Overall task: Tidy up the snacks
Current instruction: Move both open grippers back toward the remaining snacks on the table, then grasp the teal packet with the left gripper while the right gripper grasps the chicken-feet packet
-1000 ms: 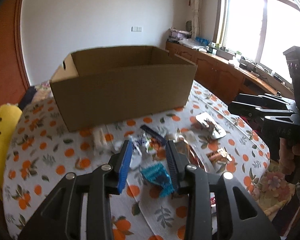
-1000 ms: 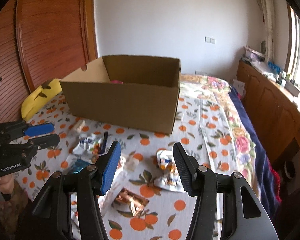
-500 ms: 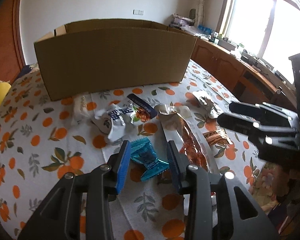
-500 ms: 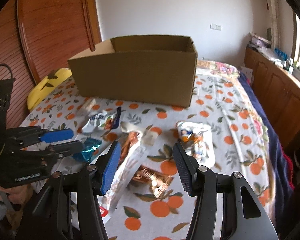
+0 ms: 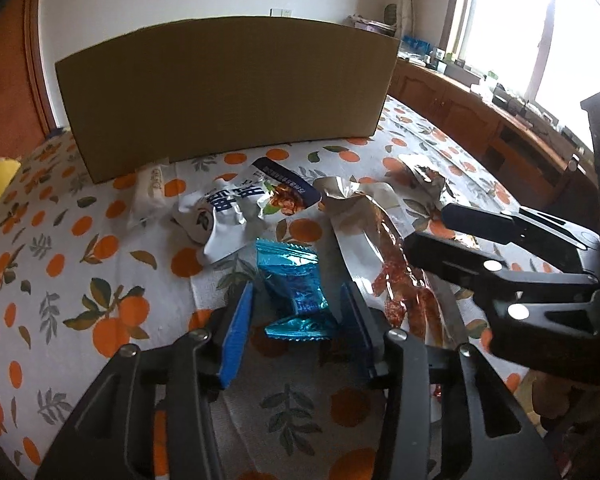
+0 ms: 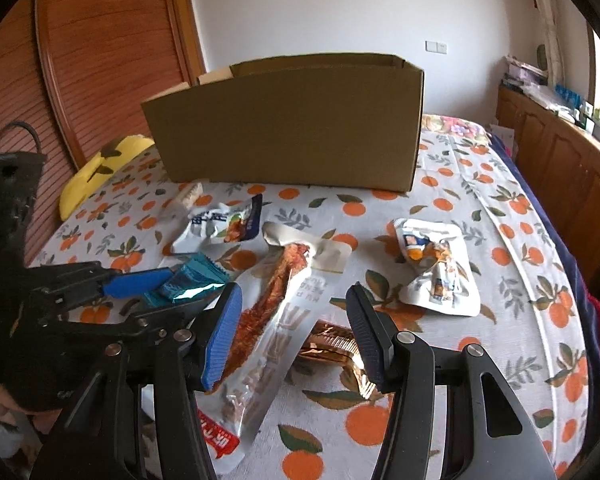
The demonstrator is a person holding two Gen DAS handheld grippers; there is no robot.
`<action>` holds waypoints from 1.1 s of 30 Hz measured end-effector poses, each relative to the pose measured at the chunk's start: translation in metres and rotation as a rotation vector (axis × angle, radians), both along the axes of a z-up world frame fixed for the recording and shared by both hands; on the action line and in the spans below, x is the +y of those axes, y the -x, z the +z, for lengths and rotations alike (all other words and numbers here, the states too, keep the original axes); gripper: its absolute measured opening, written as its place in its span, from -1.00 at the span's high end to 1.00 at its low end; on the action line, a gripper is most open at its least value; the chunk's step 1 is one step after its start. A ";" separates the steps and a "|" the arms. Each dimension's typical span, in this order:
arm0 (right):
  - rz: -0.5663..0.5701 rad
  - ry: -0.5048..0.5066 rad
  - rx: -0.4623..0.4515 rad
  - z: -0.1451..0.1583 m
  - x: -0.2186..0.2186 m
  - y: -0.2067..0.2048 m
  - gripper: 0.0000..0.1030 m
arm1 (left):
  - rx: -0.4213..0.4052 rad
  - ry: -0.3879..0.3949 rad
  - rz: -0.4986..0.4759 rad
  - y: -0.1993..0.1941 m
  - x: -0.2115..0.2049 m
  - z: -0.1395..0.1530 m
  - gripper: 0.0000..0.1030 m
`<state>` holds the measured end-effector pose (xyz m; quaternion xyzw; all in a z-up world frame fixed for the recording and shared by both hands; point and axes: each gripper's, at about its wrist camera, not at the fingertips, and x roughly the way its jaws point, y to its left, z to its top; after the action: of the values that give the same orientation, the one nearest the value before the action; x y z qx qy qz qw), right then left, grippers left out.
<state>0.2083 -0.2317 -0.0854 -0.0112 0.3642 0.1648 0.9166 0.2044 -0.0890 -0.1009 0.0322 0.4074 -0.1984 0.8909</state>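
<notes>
A brown cardboard box (image 5: 228, 92) stands at the back of the orange-print cloth (image 5: 60, 280); it also shows in the right wrist view (image 6: 292, 128). My left gripper (image 5: 296, 308) is open, its jaws on either side of a blue foil snack packet (image 5: 296, 280), low over the cloth. My right gripper (image 6: 294, 320) is open around a long clear packet of red snack (image 6: 268, 312), with a copper foil packet (image 6: 332, 346) beside it. The left gripper (image 6: 156, 288) with the blue packet (image 6: 188, 282) shows at left there.
A crumpled white and blue packet (image 5: 236, 208), a small white packet (image 5: 150, 192) and a silver packet (image 5: 424, 176) lie in front of the box. A white and orange pouch (image 6: 436, 264) lies to the right. A yellow cushion (image 6: 96, 172) sits at the left edge.
Both grippers have dropped lower and closer to the snacks. The left jaws now straddle the blue packet; the right jaws now straddle the long red packet.
</notes>
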 end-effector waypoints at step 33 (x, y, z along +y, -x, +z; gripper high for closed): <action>0.009 -0.059 0.034 -0.001 -0.005 0.005 -0.07 | -0.031 0.016 0.014 0.009 0.019 0.011 0.33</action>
<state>0.2034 -0.2363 -0.0868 0.0171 0.3745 0.1796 0.9095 0.1954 -0.0705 -0.0904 0.0254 0.3924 -0.1946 0.8986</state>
